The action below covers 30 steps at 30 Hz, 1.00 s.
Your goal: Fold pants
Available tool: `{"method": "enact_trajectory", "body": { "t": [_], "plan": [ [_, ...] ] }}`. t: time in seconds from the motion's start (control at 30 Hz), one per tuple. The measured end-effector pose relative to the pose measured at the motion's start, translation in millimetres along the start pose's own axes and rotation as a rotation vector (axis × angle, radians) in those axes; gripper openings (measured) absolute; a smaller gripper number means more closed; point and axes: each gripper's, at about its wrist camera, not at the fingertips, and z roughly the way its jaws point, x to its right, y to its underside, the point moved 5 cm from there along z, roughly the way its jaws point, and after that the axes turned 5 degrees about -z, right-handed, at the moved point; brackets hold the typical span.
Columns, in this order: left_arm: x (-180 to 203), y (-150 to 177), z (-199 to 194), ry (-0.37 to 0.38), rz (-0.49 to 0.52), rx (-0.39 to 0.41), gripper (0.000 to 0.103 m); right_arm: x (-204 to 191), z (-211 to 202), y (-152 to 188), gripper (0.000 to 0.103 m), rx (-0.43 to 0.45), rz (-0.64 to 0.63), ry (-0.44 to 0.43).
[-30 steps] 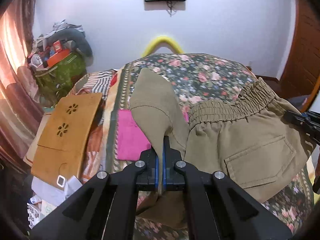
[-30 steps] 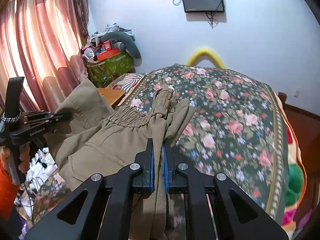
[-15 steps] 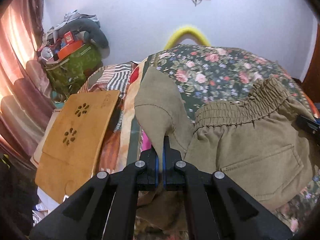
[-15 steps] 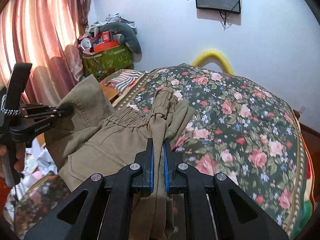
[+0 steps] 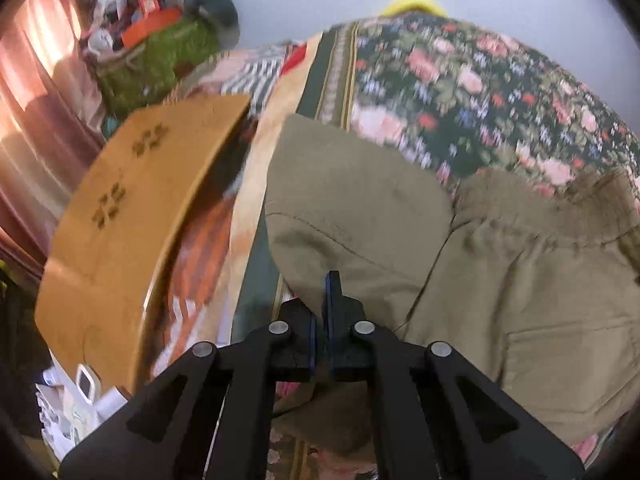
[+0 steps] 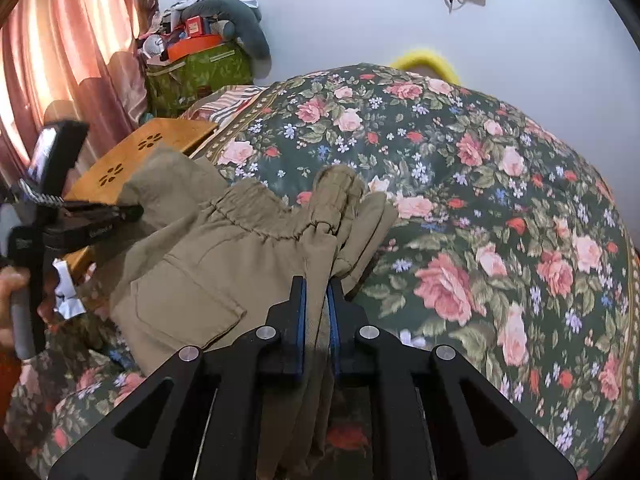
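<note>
Since a second ago both cameras have tipped downward: the wall screen has left the left wrist view and sits cut off at the top edge of the right one, and the left view is now smeared with motion blur. Ahead of both pairs of fingers spreads the floral bedspread [image 6: 480, 184], dark green with pink roses and a pale patterned border, soft and domed. On it lie the khaki pants [image 6: 240, 256], a matte woven cloth with a gathered elastic waistband and a square patch pocket stitched on flat. The left gripper [image 5: 325, 312] has its blue-lined fingers pressed nearly together on a rounded fold of the pants that rises just beyond the tips. The right gripper [image 6: 317, 312] pinches a thick bunch of the pants, several layers hanging down between its fingers, the waistband bunched just ahead. Left of the left fingers lies a wooden board [image 5: 132, 208], tan and smooth, with small flower-shaped cutouts. In the right wrist view the left gripper's side carries pale lettering, too blurred to read.
</note>
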Motion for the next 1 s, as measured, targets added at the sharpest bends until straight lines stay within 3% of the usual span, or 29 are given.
{"method": "enact_trajectory", "body": {
  "t": [0.07,0.3,0.5,0.7,1.0],
  "plan": [
    [-5.3,8.1,3.1,0.001,0.002,-0.023,0.01,-1.2,-8.3,3.3,0.013,-0.009,0.013,-0.022],
    [-29.4,39.0,-3.7,-0.022,0.007,-0.074,0.011,-13.3,-32.4,27.0,0.021,-0.046,-0.031,-0.037],
    [-38.6,61.4,-40.4,0.01,0.006,-0.076,0.011,-21.0,-60.2,44.5,0.024,-0.059,-0.011,-0.064],
    [-32.3,66.5,-130.5,0.073,0.034,0.037,0.011,-36.9,-121.1,33.4,0.024,0.051,-0.03,-0.057],
    [-12.9,88.6,-325.1,0.171,0.087,0.351,0.012,-77.2,-268.3,12.4,0.024,0.368,-0.063,-0.055]
  ]
}}
